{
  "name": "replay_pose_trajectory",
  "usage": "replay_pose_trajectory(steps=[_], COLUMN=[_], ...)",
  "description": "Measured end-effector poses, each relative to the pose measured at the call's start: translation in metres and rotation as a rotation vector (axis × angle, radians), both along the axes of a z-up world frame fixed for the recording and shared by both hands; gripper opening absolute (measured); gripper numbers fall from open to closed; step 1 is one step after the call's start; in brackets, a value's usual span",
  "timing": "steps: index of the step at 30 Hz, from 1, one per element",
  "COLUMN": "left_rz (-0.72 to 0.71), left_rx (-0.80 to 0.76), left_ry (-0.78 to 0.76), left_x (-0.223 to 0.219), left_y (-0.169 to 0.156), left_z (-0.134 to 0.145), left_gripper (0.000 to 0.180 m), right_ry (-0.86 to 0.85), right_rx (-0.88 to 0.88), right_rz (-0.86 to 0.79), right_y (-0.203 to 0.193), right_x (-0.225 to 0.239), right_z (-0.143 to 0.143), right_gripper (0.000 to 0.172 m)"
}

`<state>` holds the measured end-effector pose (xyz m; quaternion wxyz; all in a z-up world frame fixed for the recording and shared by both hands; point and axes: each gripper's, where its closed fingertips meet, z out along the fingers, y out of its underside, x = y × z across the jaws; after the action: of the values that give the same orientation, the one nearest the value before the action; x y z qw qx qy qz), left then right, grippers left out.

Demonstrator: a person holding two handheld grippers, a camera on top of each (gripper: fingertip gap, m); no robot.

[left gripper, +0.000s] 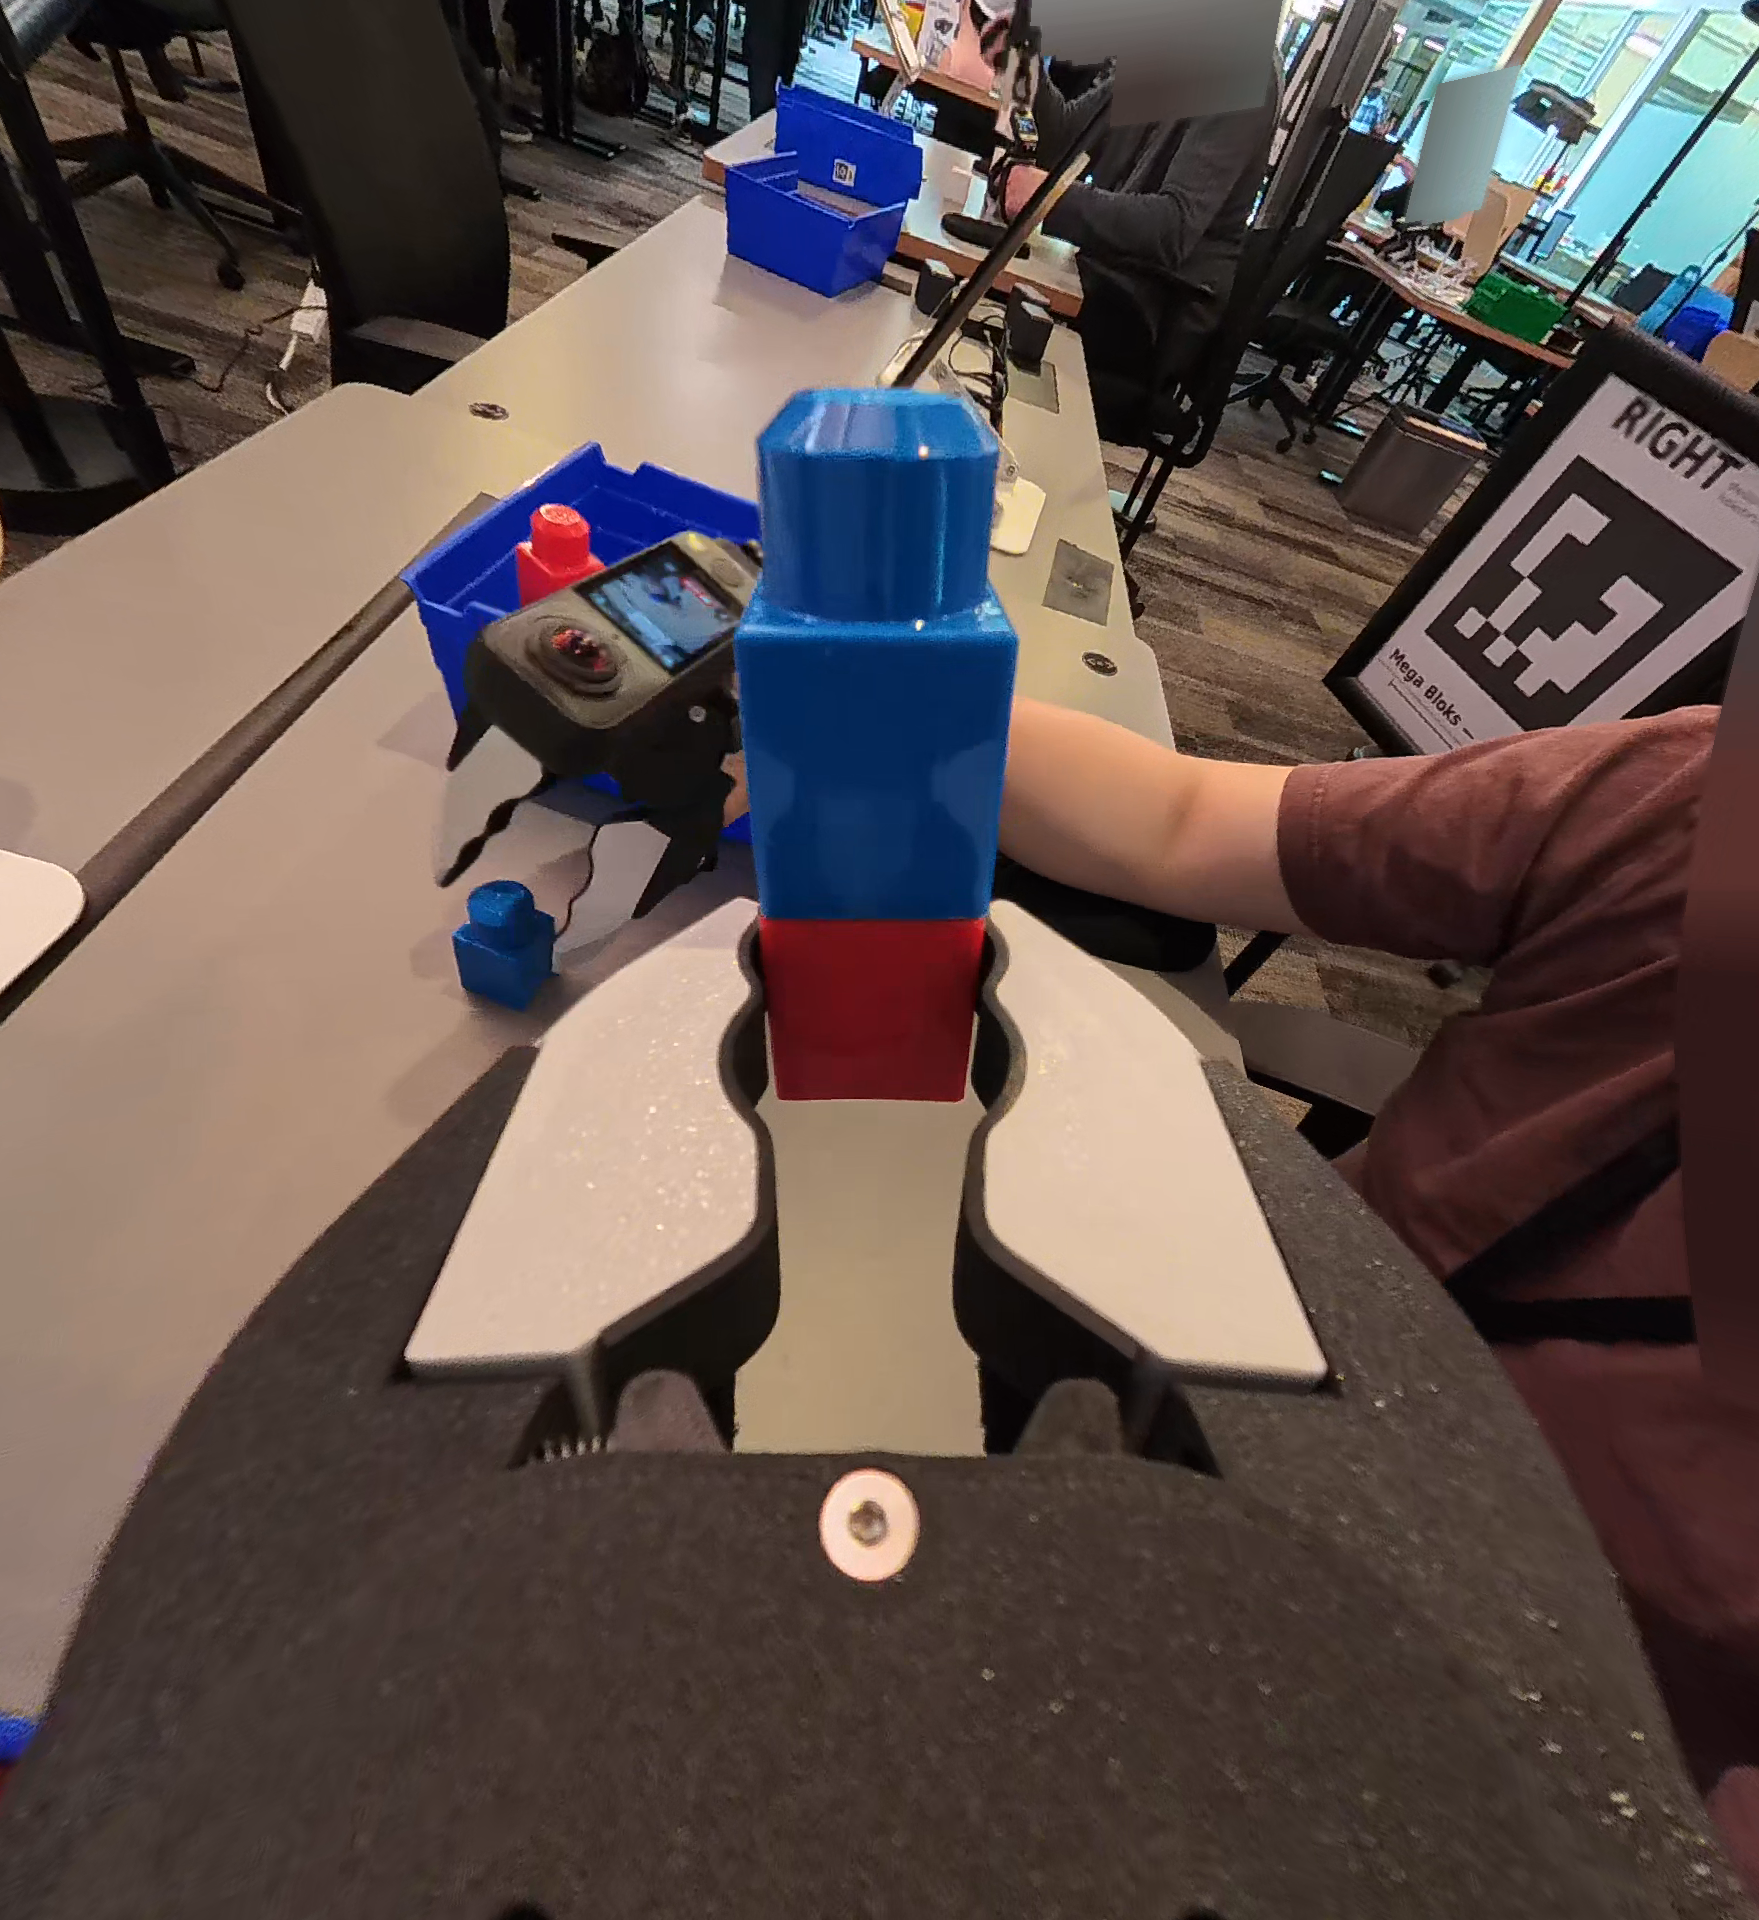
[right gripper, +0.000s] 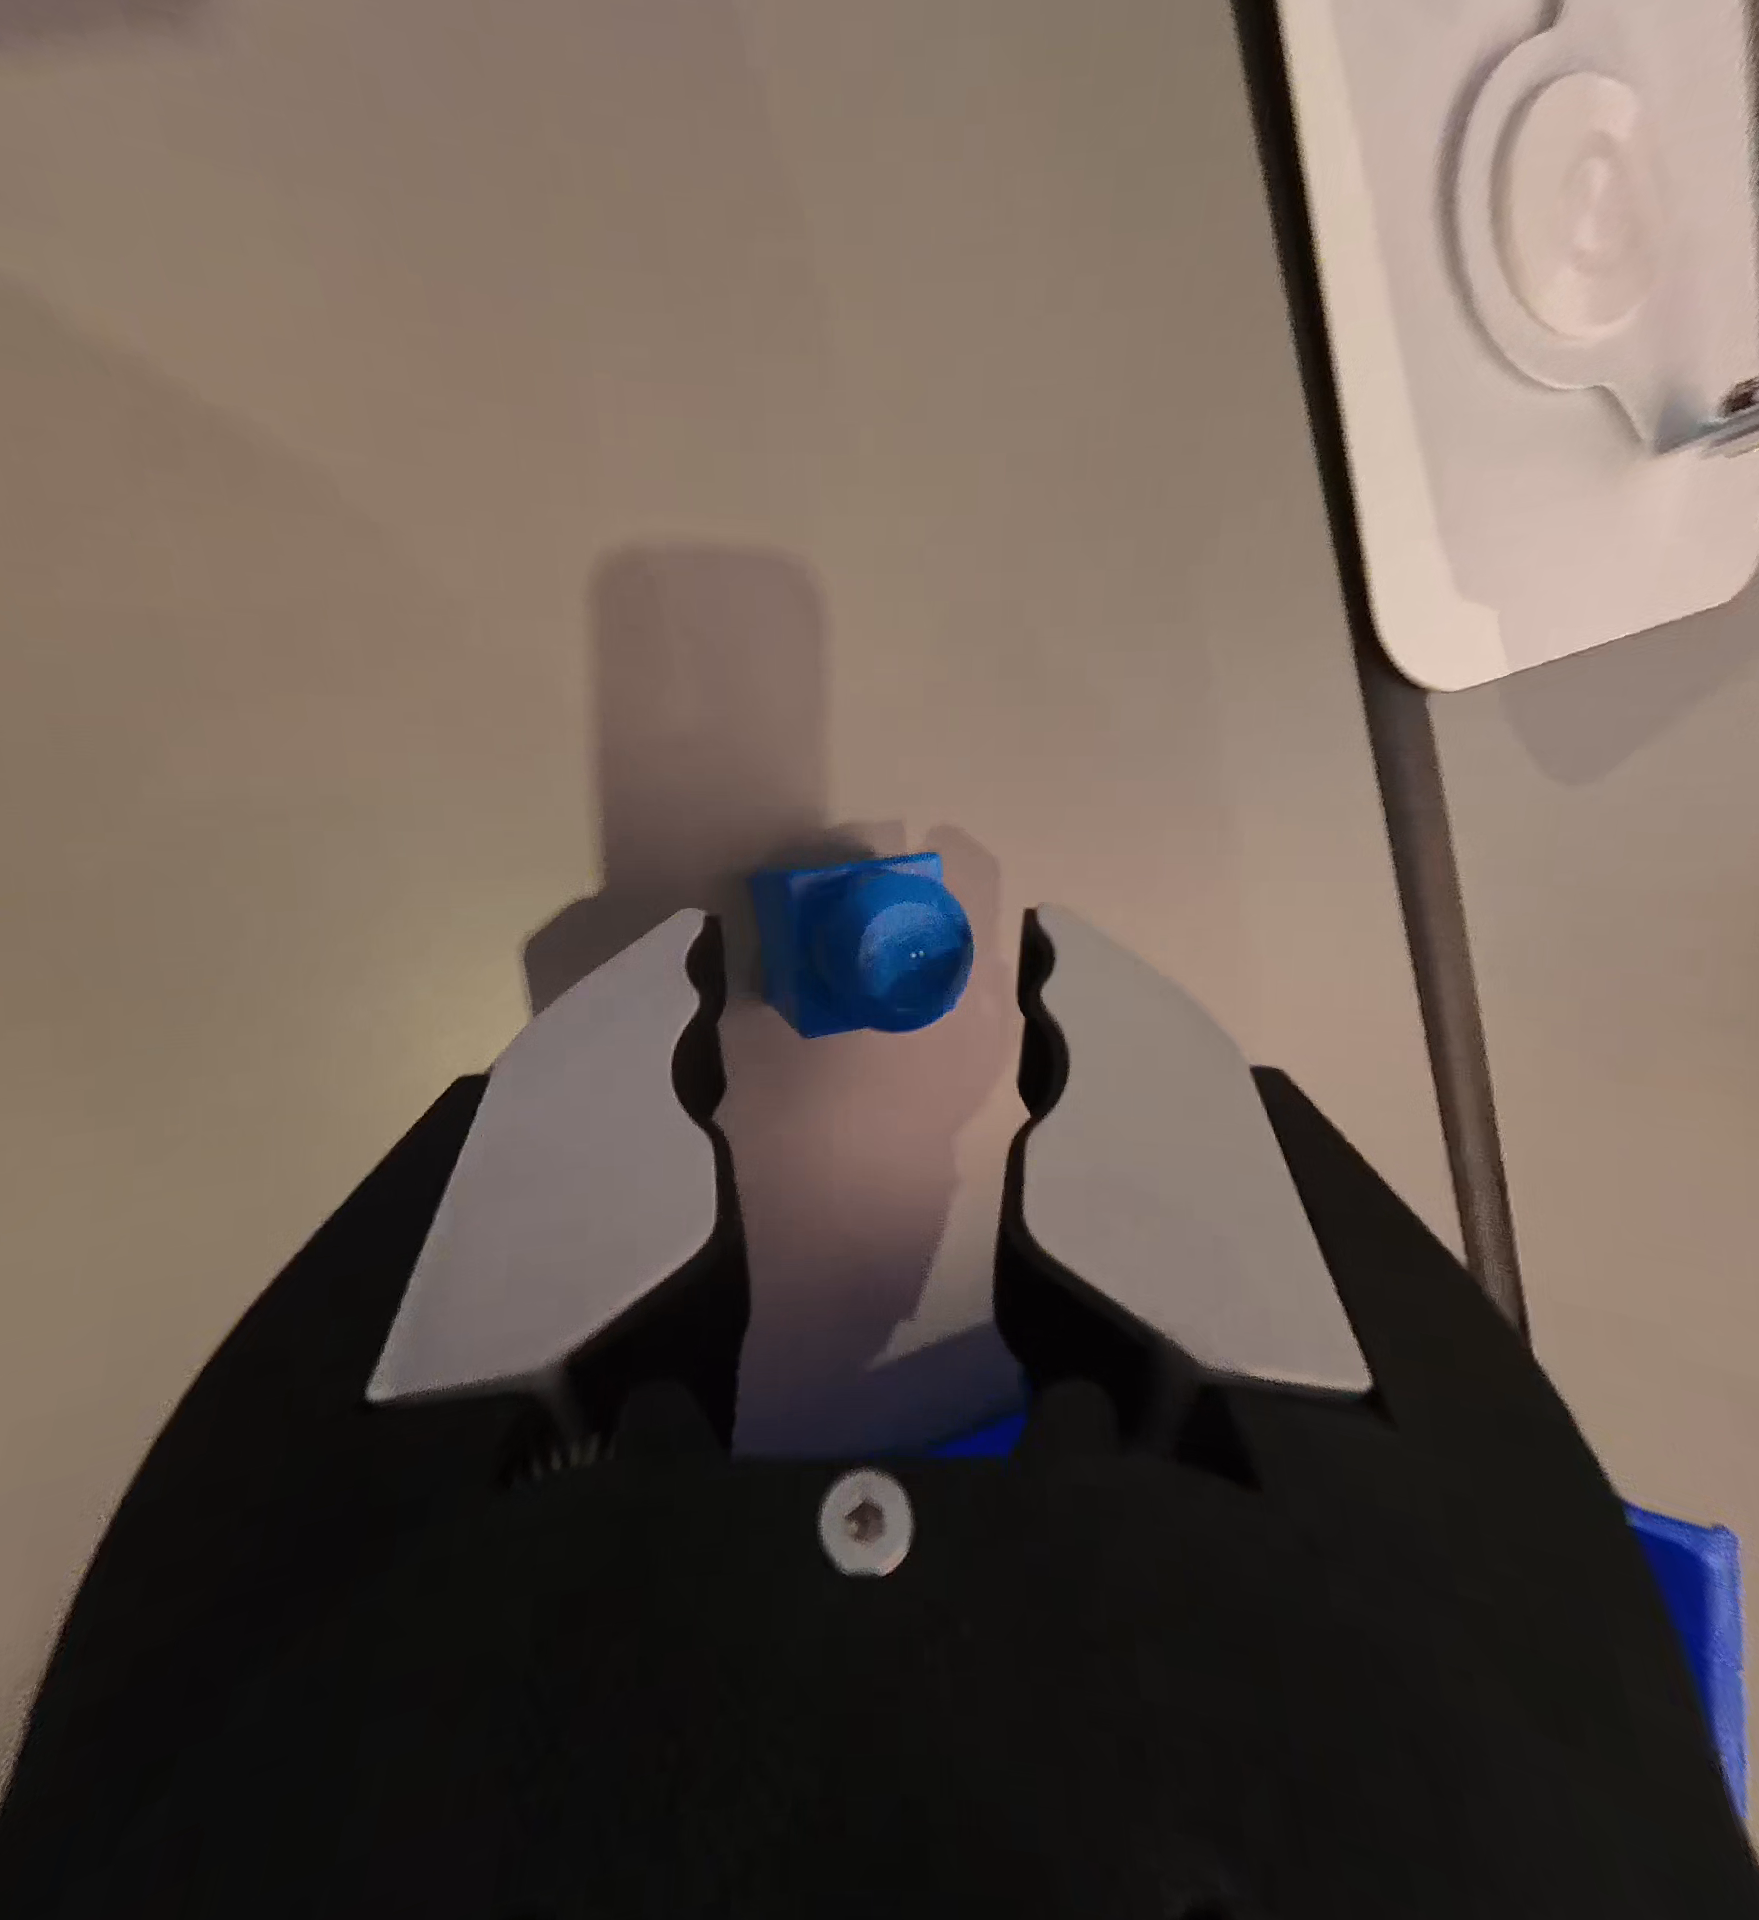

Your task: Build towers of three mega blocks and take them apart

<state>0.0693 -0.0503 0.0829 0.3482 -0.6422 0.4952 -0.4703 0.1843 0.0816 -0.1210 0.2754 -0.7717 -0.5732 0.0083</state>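
stretching across both views, the grey surface (left gripper: 231, 1039) carries everything, with a blue bin (left gripper: 542, 551) toward its far side holding a red block (left gripper: 558, 556). a person's bare forearm (left gripper: 1145, 831) in a maroon sleeve reaches behind the stack, and a framed sign (left gripper: 1581, 582) with a black-and-white marker stands off to the side. the left claw (left gripper: 870, 997) is clenched on a red mega block (left gripper: 867, 1008), both pads pressing its sides, and a taller blue block (left gripper: 875, 758) sits upright on top of it with its round stud uppermost. the right claw (right gripper: 870, 977) points down at the surface with its fingers spread and released; a small blue mega block (right gripper: 854, 951) stands on the surface between the fingertips, with a gap on each side, not gripped. in the left wrist view that same small block (left gripper: 503, 945) sits just below the right claw's tips (left gripper: 584, 873). a white plate-like base (right gripper: 1540, 312) lies at the surface edge.
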Motion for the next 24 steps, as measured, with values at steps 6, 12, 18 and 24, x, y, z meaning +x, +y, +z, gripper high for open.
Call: replay_pose_trajectory(steps=[6, 12, 18, 24], left_rz=[-0.019, -0.003, -0.059, -0.099], left_rx=[-0.012, -0.017, -0.059, -0.128], left_ry=[0.055, 0.078, 0.155, 0.413], left_x=[0.01, 0.004, 0.002, 0.021], left_y=[-0.001, 0.002, -0.008, -0.009], left_z=[-0.014, -0.018, -0.035, -0.096], left_gripper=[0.036, 0.036, 0.036, 0.036], right_ry=[-0.033, 0.346, 0.671, 0.971], right_rx=[-0.135, -0.19, -0.257, -0.329], right_rz=[-0.013, 0.018, 0.096, 0.235], right_y=[-0.009, -0.028, -0.063, -0.117], right_x=[0.003, -0.019, -0.025, -0.024], right_z=[-0.019, 0.044, 0.124, 0.208], right_gripper=[0.039, 0.038, 0.038, 0.038])
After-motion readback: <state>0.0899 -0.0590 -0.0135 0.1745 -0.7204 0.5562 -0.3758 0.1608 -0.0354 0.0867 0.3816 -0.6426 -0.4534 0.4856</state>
